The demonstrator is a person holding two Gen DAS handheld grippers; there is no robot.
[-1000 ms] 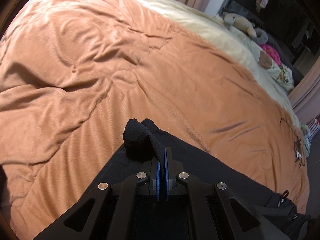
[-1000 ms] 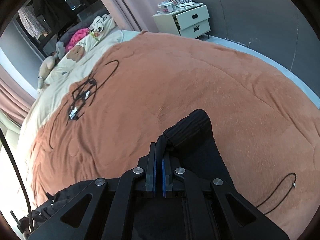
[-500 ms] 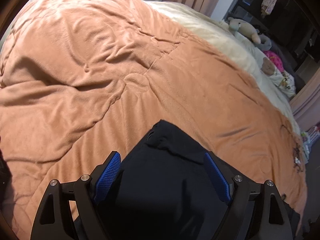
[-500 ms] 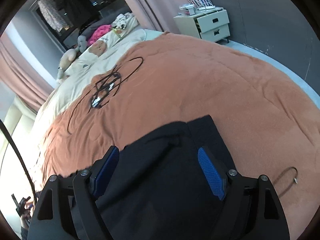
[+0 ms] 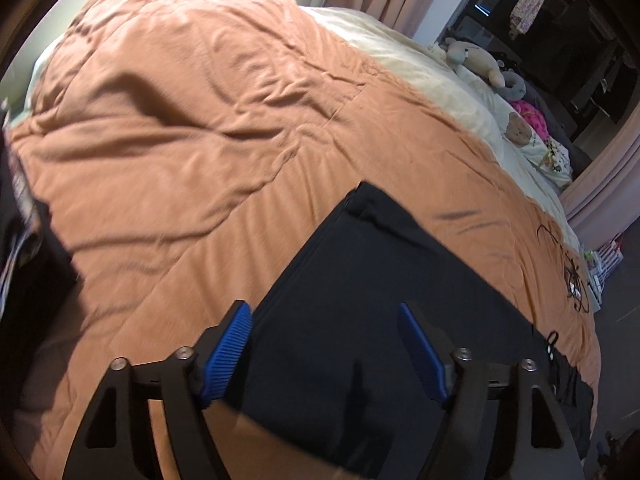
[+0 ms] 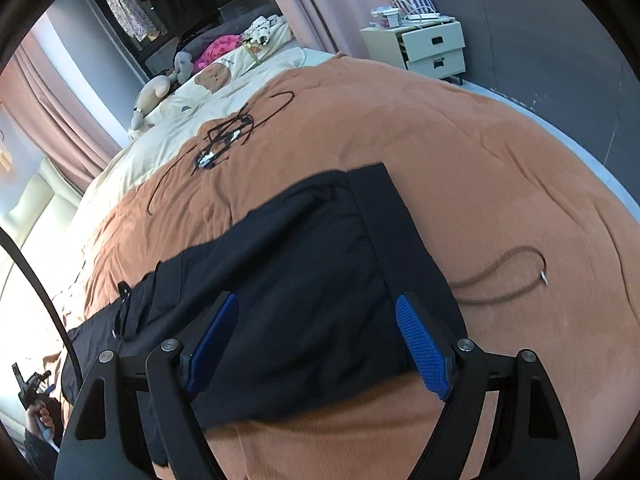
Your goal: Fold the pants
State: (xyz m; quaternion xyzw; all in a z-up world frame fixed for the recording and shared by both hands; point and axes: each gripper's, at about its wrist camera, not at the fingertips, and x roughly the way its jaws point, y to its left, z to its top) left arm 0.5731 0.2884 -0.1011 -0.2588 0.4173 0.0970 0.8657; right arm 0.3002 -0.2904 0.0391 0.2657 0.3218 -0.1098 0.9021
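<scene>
Pants [image 6: 304,264]: matt black cloth, smooth weave, w/ a flat stitched waistband. Bed blanket [image 5: 200,152]: soft orange fleece-like cloth, slightly fuzzy, quilted & creased. Gripper pads [image 6: 422,348]: blue textured rubbery plastic on matt black plastic arms w/ shiny metal screw heads; cord [image 6: 516,280]: brown braided.

- The pants [image 6: 304,264] lie flat on the blanket [image 6: 500,168] that covers the bed.
- A tangle of cables [image 6: 224,140] rests on the blanket beyond the pants.
- A loose cord [image 6: 508,276] lies just right of them.
- Stuffed toys [image 6: 160,92] sit at the bed's far end.
- A nightstand [image 6: 432,48] stands beside the bed.
</scene>
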